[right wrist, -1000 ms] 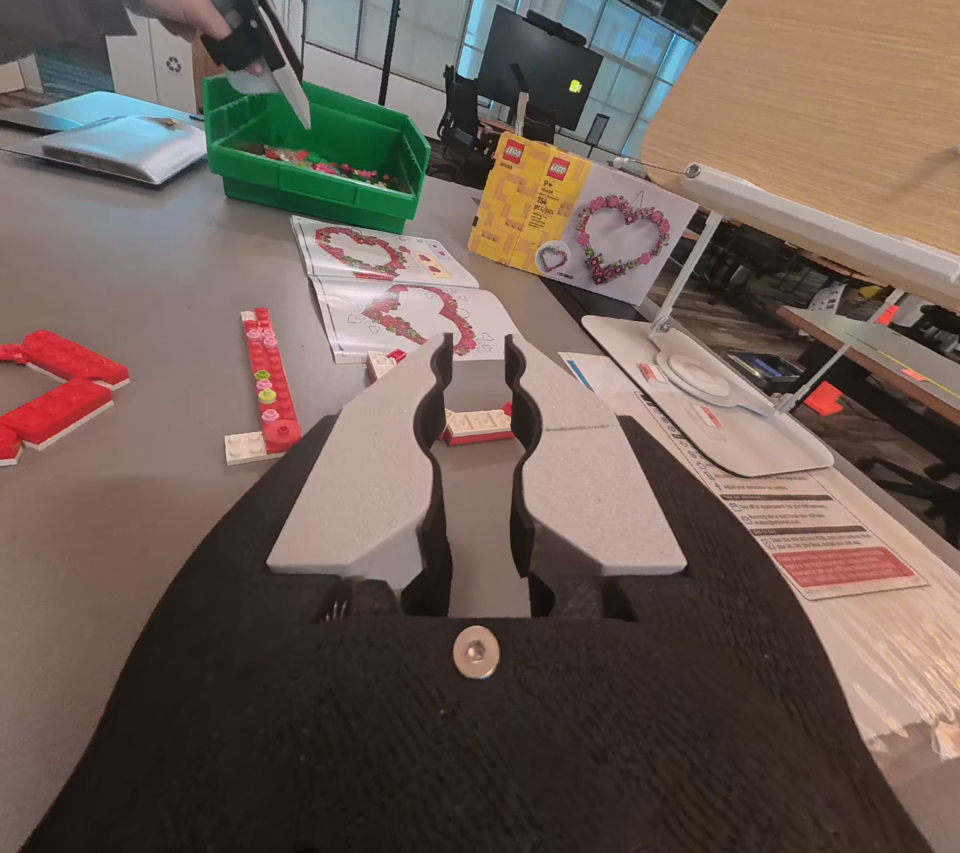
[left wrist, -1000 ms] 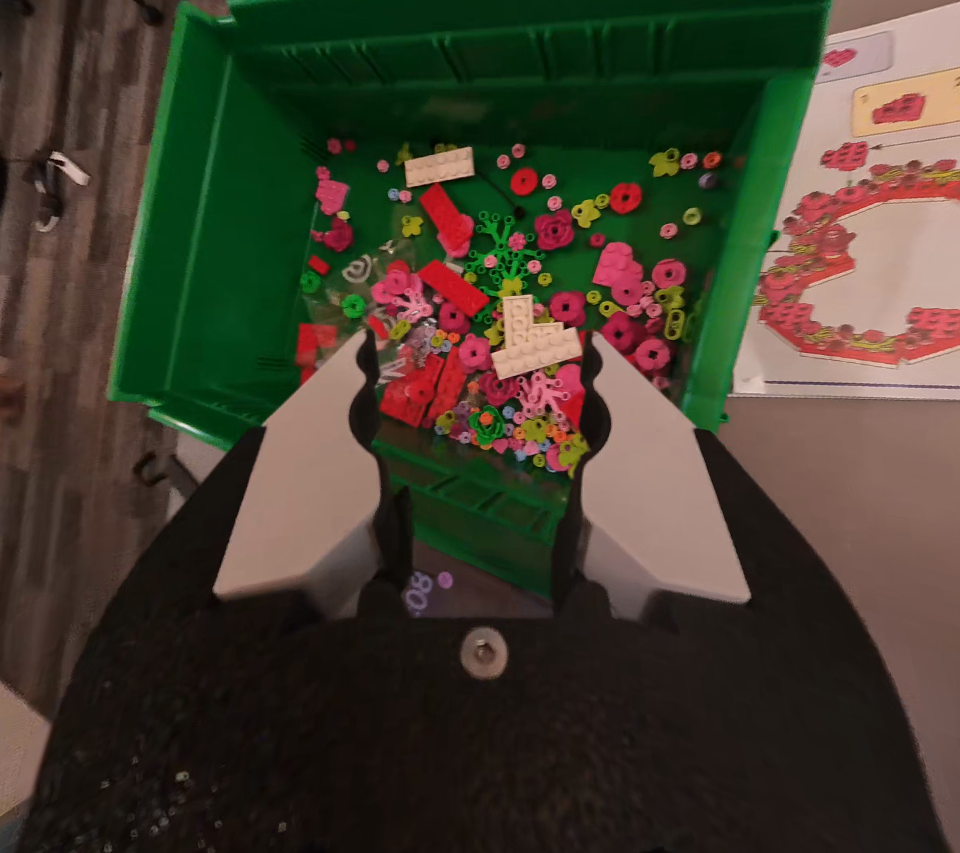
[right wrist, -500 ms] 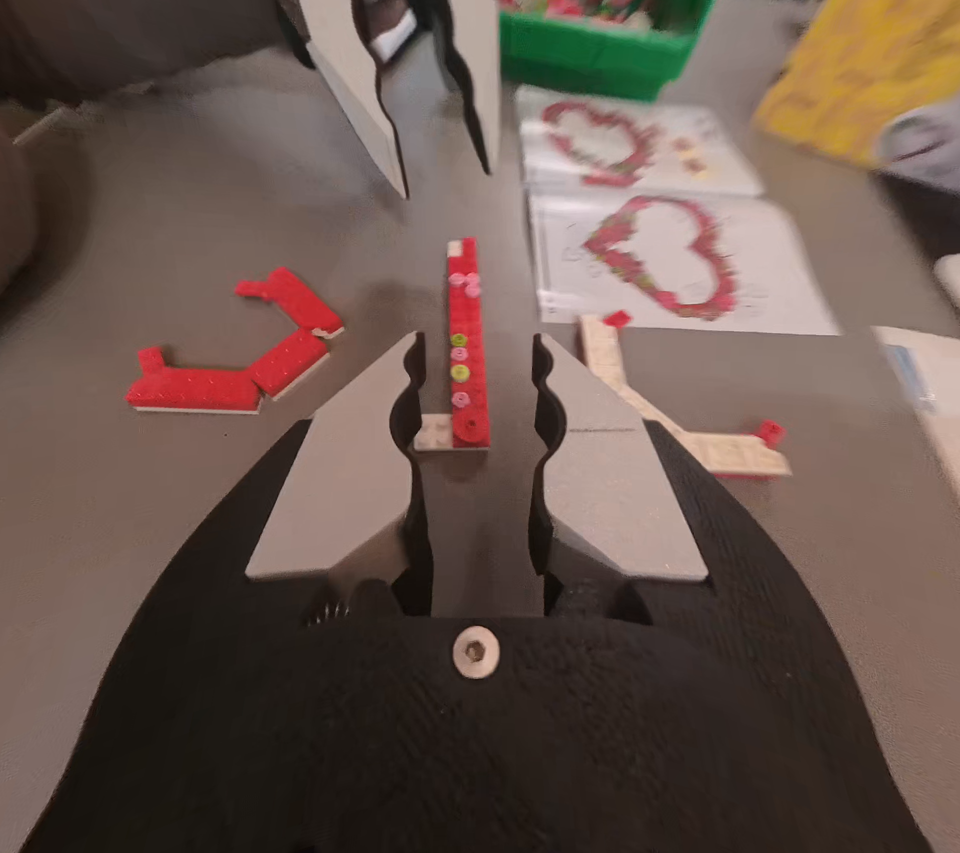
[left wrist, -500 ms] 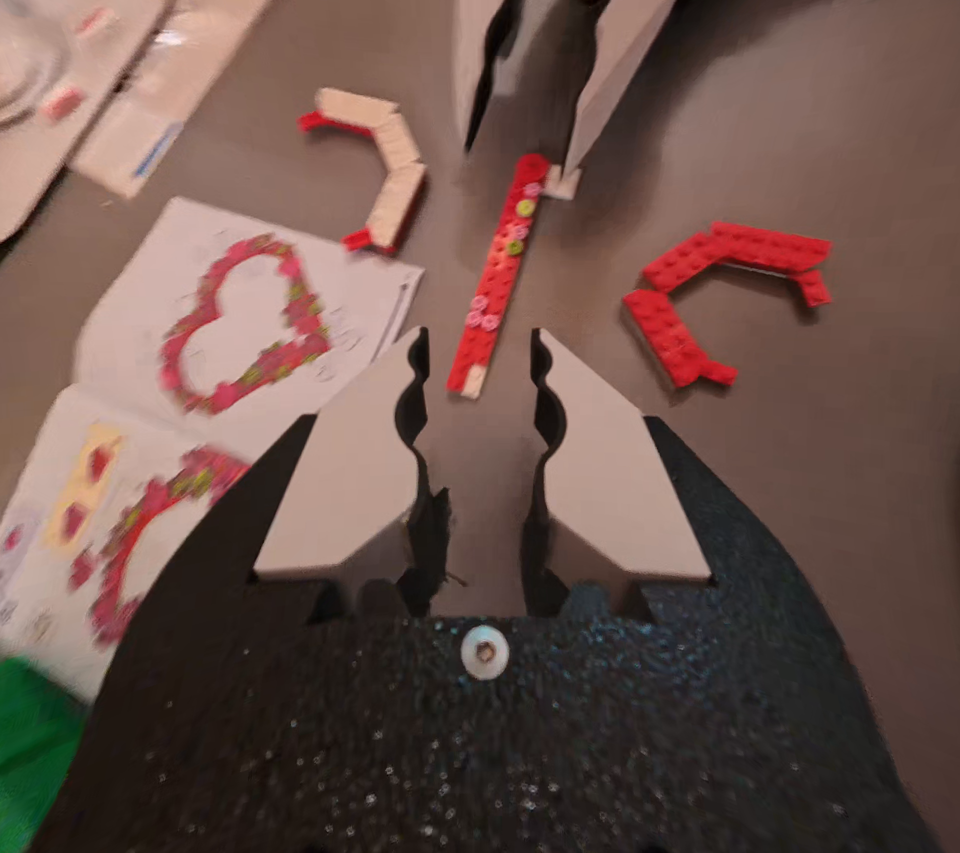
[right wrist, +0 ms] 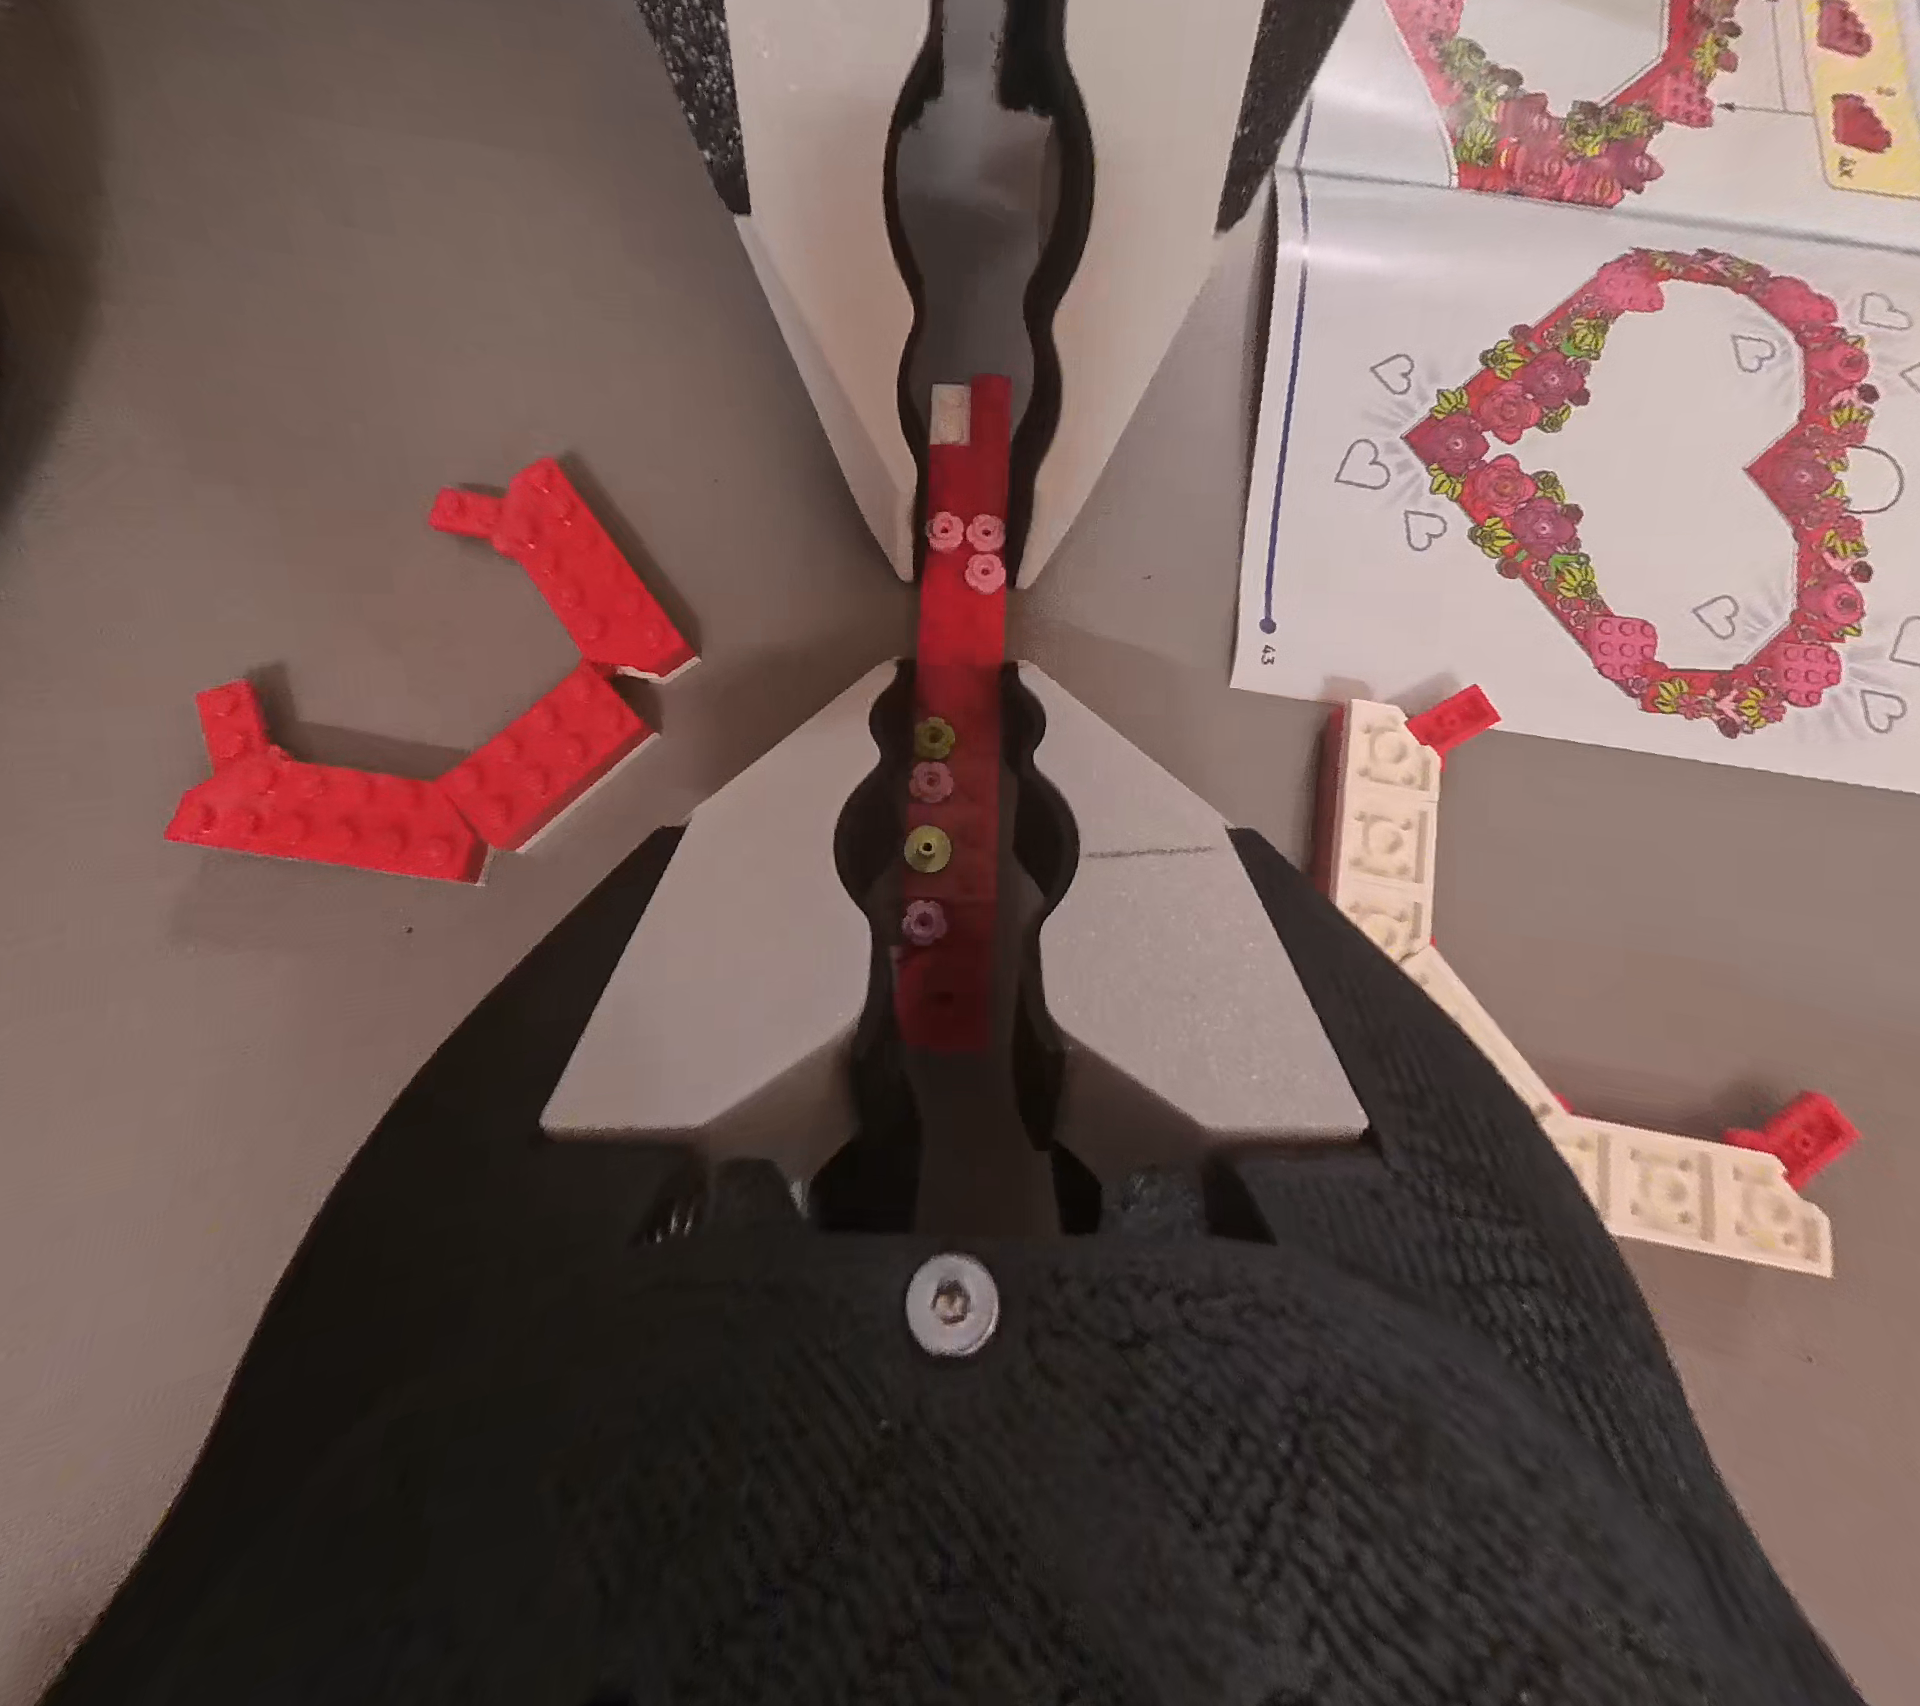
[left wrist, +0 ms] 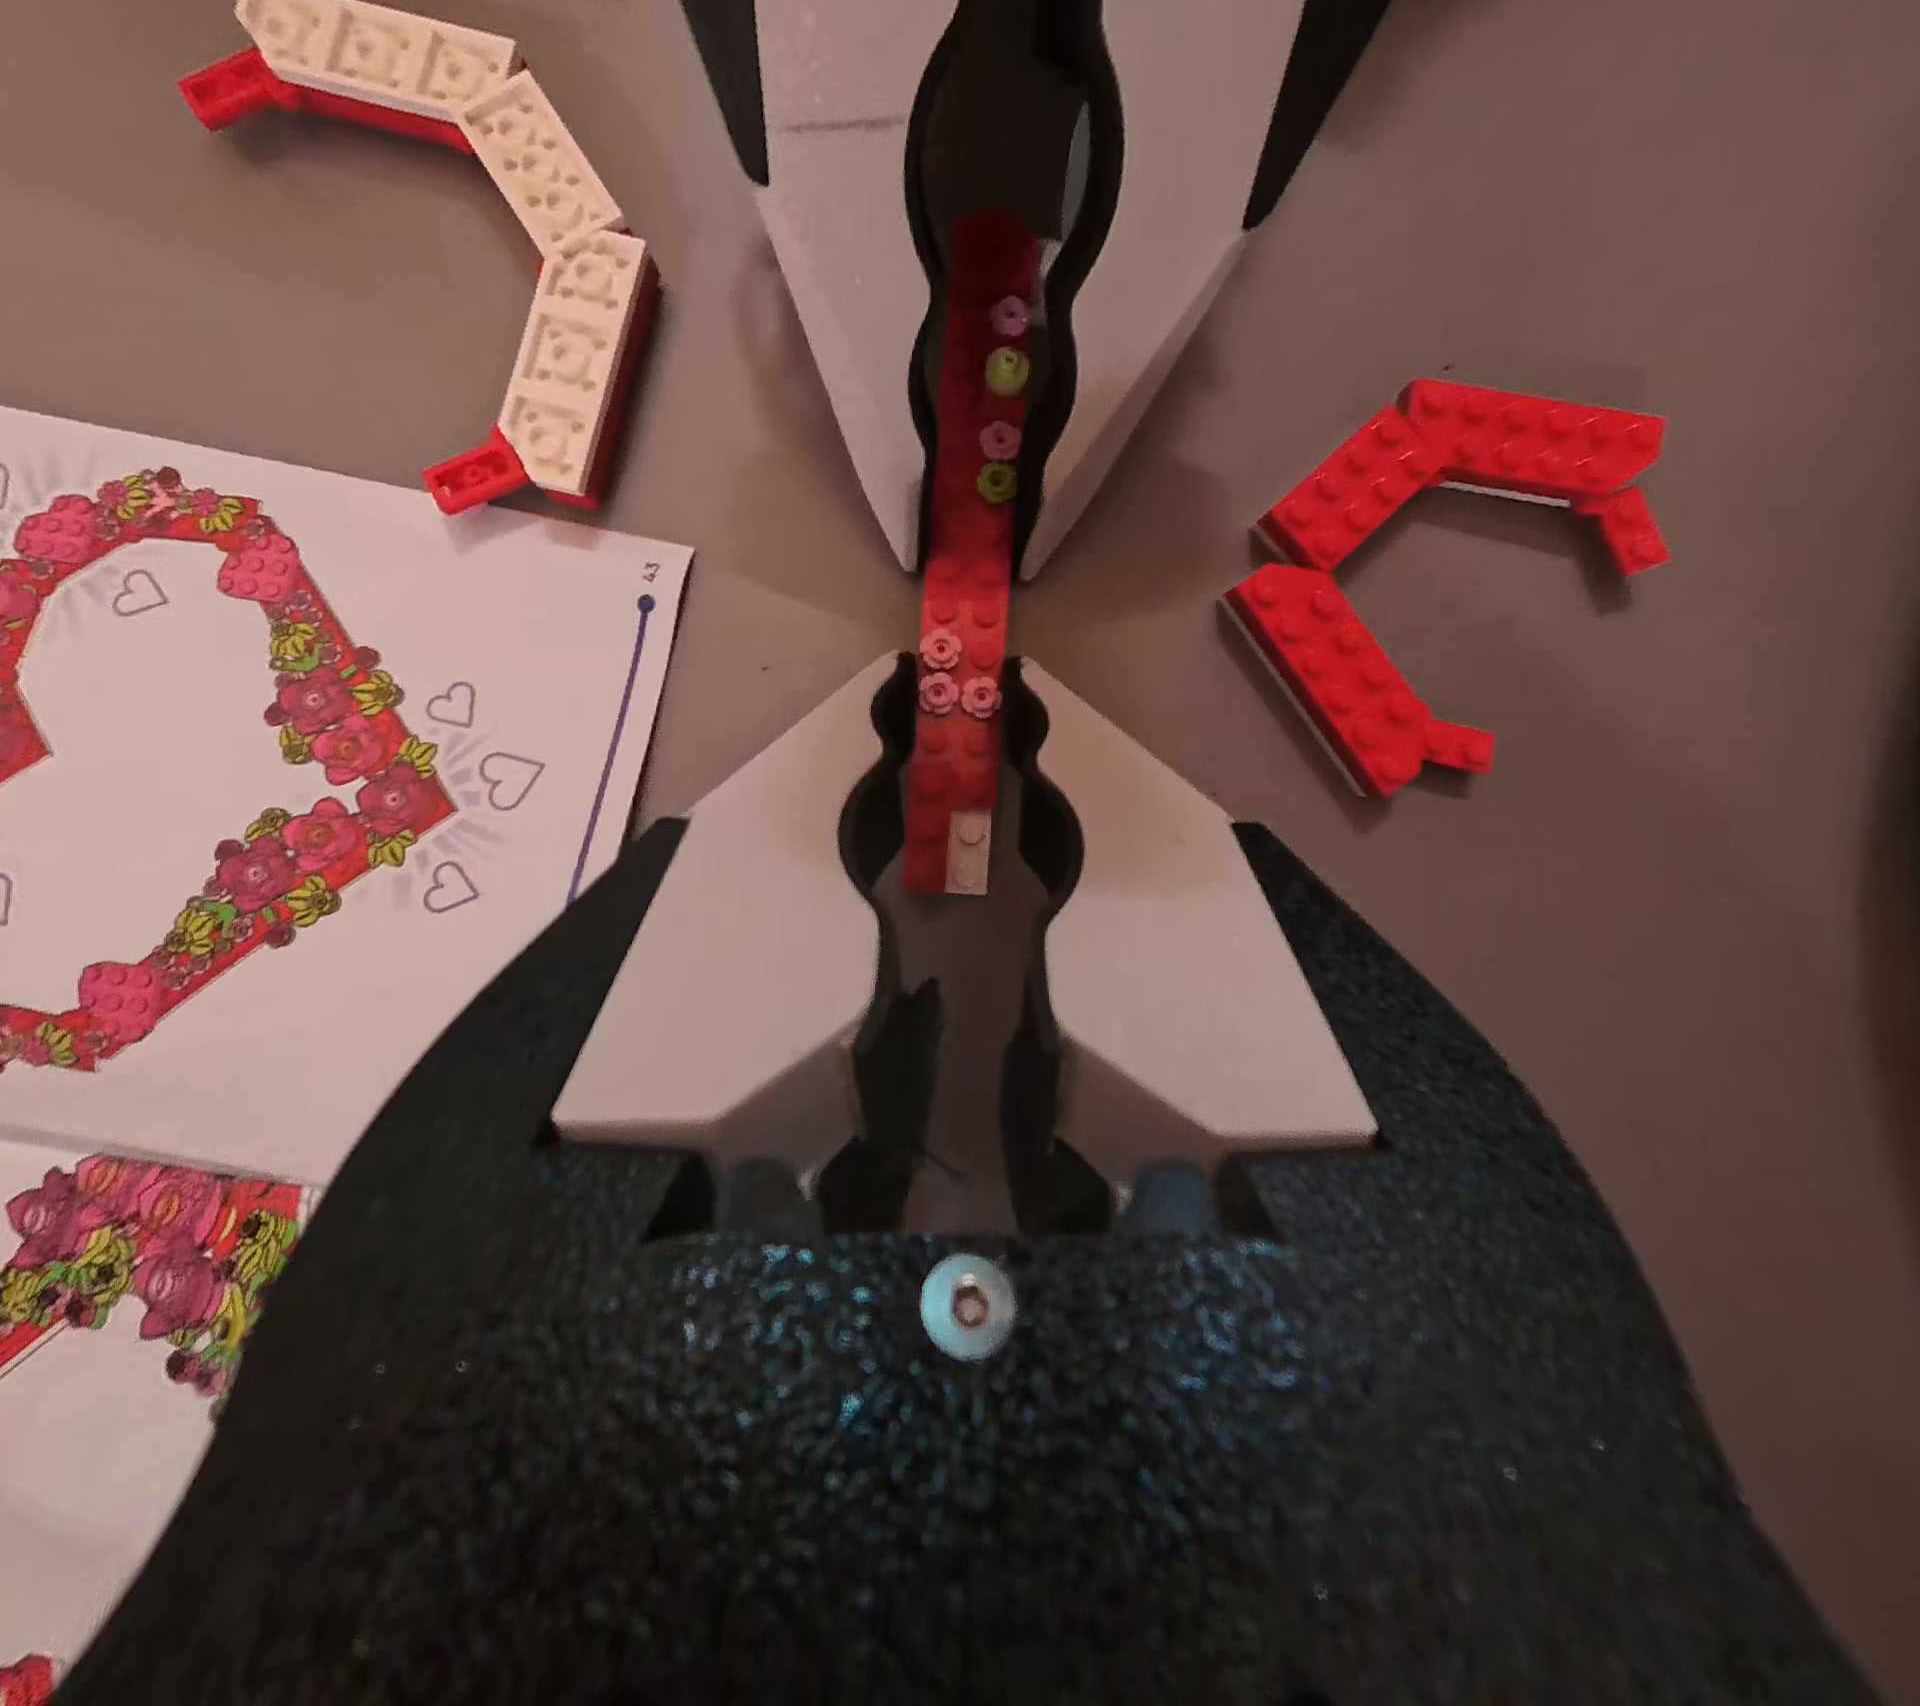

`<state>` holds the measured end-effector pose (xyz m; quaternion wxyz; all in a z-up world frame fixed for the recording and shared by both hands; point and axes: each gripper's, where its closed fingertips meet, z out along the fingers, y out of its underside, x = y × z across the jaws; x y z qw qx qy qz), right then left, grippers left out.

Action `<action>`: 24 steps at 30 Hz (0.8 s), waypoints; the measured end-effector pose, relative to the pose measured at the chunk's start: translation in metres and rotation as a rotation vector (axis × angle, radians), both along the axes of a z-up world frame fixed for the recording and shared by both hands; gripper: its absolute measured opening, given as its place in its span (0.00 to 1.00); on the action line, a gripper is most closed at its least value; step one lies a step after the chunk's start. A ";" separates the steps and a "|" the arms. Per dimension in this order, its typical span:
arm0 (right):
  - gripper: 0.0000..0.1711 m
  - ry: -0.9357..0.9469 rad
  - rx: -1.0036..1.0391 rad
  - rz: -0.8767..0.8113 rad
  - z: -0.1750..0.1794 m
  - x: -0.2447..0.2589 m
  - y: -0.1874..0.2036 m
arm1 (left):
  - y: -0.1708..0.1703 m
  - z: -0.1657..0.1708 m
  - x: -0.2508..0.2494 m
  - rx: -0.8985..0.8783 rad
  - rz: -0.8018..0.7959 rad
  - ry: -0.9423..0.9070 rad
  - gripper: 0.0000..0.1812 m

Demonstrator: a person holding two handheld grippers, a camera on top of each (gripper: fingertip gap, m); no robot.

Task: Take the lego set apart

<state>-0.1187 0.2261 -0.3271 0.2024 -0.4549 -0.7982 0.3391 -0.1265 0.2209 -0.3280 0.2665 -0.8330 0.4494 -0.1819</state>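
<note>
My left hand-held gripper (left wrist: 958, 669) and right hand-held gripper (right wrist: 951, 669) meet tip to tip over the long red studded strip with small pink and green flower pieces (left wrist: 966, 617), which lies on the grey counter (left wrist: 1558, 98). Each straddles one end, jaws narrowly spread alongside the strip; I cannot tell whether the fingers actually pinch it. At 3 o'clock from my left lies a red angled plate section (left wrist: 1434, 555), at 10 o'clock a cream-and-red angled section (left wrist: 520, 202), partly hidden behind my right gripper's body, and at 8 o'clock an open instruction booklet (left wrist: 312, 773), cut off.
</note>
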 end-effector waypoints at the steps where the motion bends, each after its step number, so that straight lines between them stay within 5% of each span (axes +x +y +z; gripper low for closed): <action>1: 0.09 0.001 0.001 -0.002 0.000 0.000 0.000 | 0.000 0.000 0.000 0.003 0.000 -0.005 0.07; 15: 0.09 -0.009 -0.064 -0.067 0.000 -0.001 0.001 | 0.002 0.007 -0.004 0.489 -0.042 0.266 0.07; 17: 0.09 -0.009 -0.084 -0.076 0.000 -0.002 0.001 | 0.001 0.016 0.000 0.563 -0.068 0.242 0.00; 24: 0.09 0.012 -0.089 -0.079 0.001 -0.002 0.001 | 0.005 0.026 -0.039 0.476 0.156 0.191 0.00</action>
